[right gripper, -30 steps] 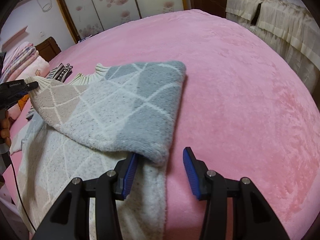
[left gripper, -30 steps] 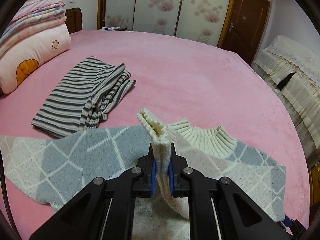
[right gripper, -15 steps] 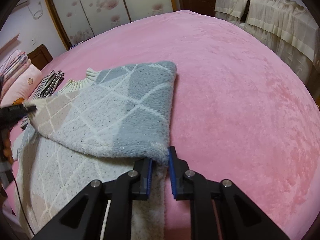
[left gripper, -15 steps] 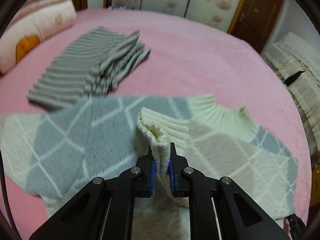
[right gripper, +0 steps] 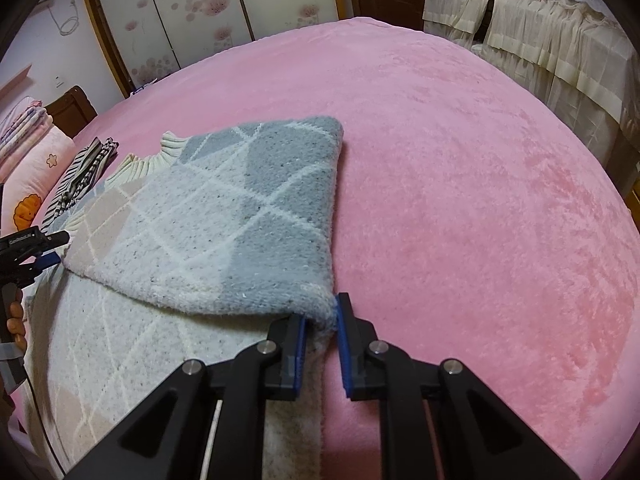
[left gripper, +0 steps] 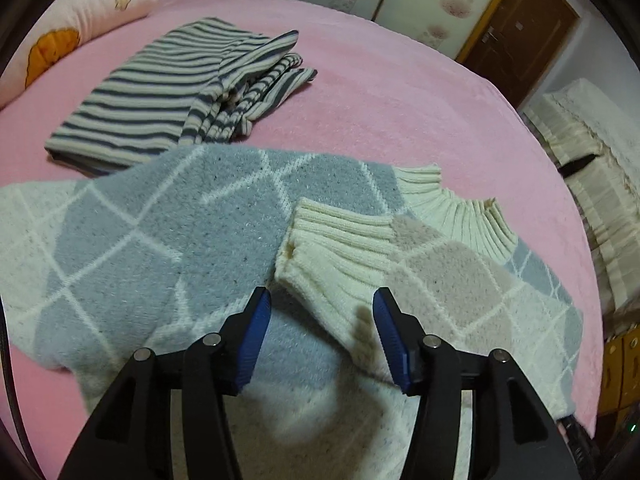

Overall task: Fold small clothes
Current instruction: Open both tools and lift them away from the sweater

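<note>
left hand-held gripper (left gripper: pixel 322 322): i see its jaws opening, blue pads standing apart; the cuff lies between and just ahead of them, and neither pad presses on it.
cuff (left gripper: pixel 336 248): cream ribbed end of the sleeve, lying flat on the sweater's chest, just below the collar.
right hand-held gripper (right gripper: pixel 322 322): i have it clamped on the sweater; both pads pinch the folded edge at the near corner of the fold.
sweater (right gripper: pixel 224 220): grey, cream and beige diamond knit, spread on the bed; in my right view one side is folded over the body, its fold line running away from the pads.
collar (left gripper: pixel 460 208): cream ribbed neck, at the far edge of the sweater, resting on the bed.
other sleeve (left gripper: pixel 60 240): stretched out to the left in my left view, flat on the bed.
striped garment (left gripper: pixel 168 92): folded pile, dark and cream stripes, beyond the sweater; its near edge looks just under or touching the sweater, i cannot tell which.
bed (right gripper: pixel 460 160): pink plush cover, carrying both garments.
pillow (left gripper: pixel 80 20): pink with an orange print, at the far left beside the striped garment.
person's hand (right gripper: pixel 16 320): at the left edge of my right view, gripping the left tool's handle.
wardrobe (right gripper: pixel 192 12): floral panels behind the bed.
</note>
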`<act>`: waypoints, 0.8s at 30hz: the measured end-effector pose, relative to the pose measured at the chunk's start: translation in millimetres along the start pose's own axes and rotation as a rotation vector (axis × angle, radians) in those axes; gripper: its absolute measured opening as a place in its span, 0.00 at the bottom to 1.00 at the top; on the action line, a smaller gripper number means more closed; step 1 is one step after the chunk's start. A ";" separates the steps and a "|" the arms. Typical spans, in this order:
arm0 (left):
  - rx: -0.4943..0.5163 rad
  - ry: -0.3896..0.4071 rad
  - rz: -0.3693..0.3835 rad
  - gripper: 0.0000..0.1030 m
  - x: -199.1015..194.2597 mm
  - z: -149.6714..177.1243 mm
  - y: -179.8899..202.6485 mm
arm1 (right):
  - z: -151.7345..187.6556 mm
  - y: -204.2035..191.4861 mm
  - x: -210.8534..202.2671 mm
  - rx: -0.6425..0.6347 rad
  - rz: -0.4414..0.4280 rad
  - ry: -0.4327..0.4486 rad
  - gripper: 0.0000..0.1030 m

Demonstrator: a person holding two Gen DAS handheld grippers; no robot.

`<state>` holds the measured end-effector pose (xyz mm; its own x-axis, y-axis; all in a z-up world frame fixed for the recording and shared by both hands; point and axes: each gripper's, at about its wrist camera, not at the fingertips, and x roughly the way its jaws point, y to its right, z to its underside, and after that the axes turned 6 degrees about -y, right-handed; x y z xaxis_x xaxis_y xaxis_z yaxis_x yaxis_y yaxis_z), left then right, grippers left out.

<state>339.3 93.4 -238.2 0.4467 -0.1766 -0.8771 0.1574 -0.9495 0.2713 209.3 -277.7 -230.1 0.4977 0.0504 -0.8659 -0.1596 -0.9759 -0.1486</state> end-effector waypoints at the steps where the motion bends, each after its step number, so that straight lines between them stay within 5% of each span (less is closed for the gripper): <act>1: 0.008 -0.005 -0.003 0.50 -0.7 0.7 0.1 | 0.1 -0.7 0.4 0.000 0.002 -0.002 0.13; 15: 0.166 0.004 -0.030 0.50 -44.1 2.8 17.6 | -11.0 6.8 -59.5 -0.102 -0.063 -0.029 0.26; 17: 0.186 0.016 -0.027 0.50 -51.3 -3.0 22.7 | -18.9 8.4 -69.8 -0.109 -0.054 -0.007 0.39; 24: 0.161 0.047 -0.064 0.50 -50.2 -36.0 19.6 | -69.9 2.2 -64.2 -0.132 -0.031 0.030 0.42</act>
<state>351.7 93.0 -174.6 0.4813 -0.1056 -0.8701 0.0456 -0.9884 0.1452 236.6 -298.0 -141.4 0.5259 0.0767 -0.8471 -0.0314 -0.9935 -0.1095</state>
